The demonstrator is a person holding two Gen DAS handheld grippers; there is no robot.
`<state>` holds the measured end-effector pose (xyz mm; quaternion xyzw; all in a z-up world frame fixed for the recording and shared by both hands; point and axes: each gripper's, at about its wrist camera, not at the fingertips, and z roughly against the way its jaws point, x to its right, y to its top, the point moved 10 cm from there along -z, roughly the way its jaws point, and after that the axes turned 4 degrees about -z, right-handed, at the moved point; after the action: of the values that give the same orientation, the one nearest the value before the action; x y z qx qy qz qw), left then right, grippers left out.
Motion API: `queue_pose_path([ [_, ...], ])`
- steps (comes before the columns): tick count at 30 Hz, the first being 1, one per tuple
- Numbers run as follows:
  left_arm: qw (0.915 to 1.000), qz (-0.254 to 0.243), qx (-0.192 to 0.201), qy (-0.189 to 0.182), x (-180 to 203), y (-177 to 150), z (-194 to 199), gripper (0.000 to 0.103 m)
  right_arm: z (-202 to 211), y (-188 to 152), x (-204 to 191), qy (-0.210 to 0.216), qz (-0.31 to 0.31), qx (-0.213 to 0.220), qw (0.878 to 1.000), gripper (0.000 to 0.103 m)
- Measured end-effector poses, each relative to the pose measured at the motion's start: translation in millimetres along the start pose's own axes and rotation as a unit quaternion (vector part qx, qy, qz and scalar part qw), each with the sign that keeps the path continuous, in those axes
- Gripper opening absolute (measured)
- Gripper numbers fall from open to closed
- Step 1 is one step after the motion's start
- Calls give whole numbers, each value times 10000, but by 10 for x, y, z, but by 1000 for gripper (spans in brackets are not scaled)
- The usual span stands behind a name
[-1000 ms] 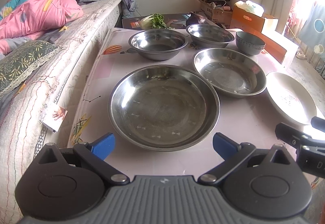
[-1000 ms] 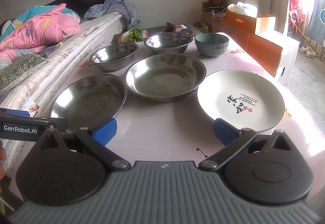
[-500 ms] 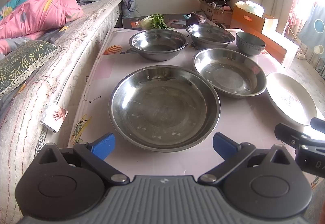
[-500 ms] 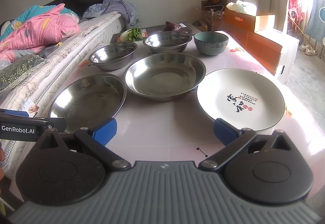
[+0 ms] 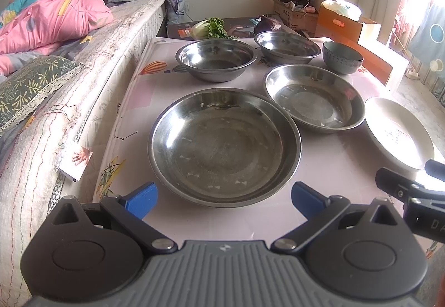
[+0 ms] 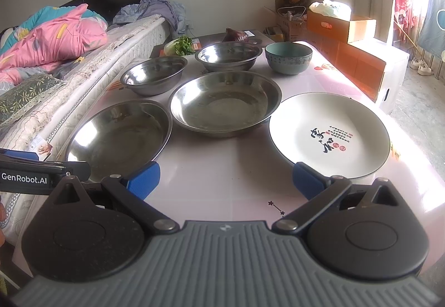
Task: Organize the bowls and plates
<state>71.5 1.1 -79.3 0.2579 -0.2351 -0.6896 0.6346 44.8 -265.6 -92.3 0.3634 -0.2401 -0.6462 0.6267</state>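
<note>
Nothing moved, left gripper (image 5: 224,197) open, right gripper (image 6: 225,179) open

— Dish colours?
— White plate (image 6: 328,134), black and red characters; teal bowl (image 6: 288,58); the other bowls plain silver steel.
— Tabletop?
— Table (image 6: 222,184) pale pink, small star print; finger pads (image 6: 143,180) blue.

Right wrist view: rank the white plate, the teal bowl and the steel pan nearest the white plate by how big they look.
1. White plate and steel pan: look alike in width; the plate sits nearer the camera, so unsure.
2. Teal bowl: clearly smallest, though farthest away.
</note>
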Motion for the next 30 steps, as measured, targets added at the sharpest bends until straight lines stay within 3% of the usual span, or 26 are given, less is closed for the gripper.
queue_pose_path([
  [30,10000,-25,-13,21,-69,-37,-42,103,-24,-13,31,-124,-38,30,9999,102],
])
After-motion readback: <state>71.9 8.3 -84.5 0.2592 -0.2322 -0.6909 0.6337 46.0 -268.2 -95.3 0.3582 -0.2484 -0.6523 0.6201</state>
